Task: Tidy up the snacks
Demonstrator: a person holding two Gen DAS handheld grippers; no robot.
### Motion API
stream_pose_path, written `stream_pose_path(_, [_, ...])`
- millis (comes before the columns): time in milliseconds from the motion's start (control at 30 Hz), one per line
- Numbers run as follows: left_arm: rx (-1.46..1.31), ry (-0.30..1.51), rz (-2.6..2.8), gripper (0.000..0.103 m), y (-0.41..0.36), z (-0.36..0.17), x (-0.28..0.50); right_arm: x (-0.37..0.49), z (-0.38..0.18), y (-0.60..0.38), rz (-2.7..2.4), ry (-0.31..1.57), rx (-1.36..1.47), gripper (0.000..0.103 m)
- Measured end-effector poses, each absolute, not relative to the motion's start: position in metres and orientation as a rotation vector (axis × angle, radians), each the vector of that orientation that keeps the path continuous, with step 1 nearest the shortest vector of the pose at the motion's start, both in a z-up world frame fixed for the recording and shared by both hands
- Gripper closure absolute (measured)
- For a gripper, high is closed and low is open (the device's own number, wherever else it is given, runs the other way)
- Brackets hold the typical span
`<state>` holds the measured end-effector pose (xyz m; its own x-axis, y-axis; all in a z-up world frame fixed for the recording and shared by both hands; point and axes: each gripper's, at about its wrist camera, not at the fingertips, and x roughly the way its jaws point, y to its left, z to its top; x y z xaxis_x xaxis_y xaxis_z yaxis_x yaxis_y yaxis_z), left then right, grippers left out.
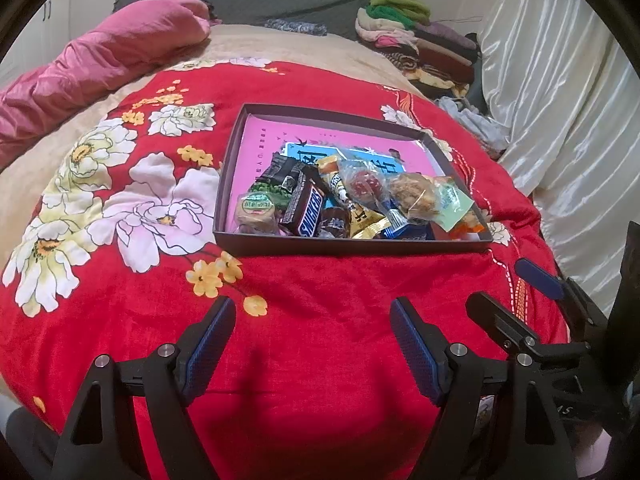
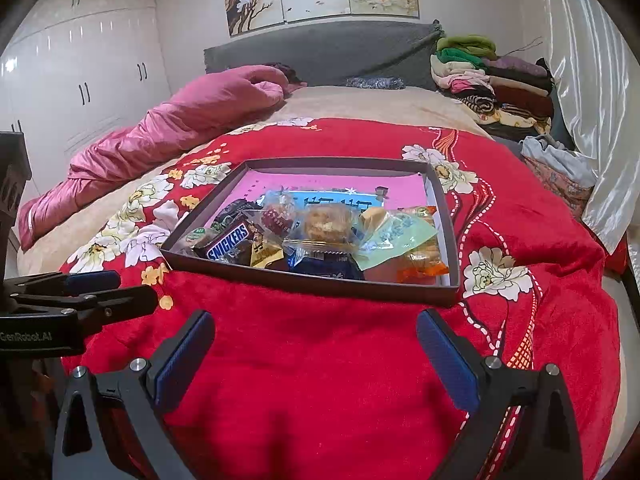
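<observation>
1. Wrapped snacks [image 1: 340, 200] are seen piled in a shallow box [image 1: 352, 246] on the red blanket [image 1: 320, 300].
2. Left gripper [image 1: 312, 320] and right gripper [image 2: 316, 332] are held spread wide near the blanket's front edge, nothing grasped.

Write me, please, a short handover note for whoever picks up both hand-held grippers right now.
Left hand-held gripper: open, empty, above the red blanket, short of the box.
Right hand-held gripper: open, empty, also above the blanket, beside the left one.
Snacks: all heaped at the near end of the shallow box, among them a Snickers bar, a round cake in clear wrap and a pale green packet. The far end of the box shows bare pink lining.
Done: nothing sorted that I can see.
Left: spread and order the snacks.
</observation>
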<state>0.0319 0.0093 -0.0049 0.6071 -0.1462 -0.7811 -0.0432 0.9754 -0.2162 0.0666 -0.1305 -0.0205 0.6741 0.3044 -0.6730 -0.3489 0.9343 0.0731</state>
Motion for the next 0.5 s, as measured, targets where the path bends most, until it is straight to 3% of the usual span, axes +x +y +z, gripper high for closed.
stream_pose_path(500, [-0.213, 0.920, -0.076, 0.022, 0.0052, -0.0059, 0.0293, 0.0686, -0.0231, -0.1309, 0.364, 0.750, -0.062, 0.001])
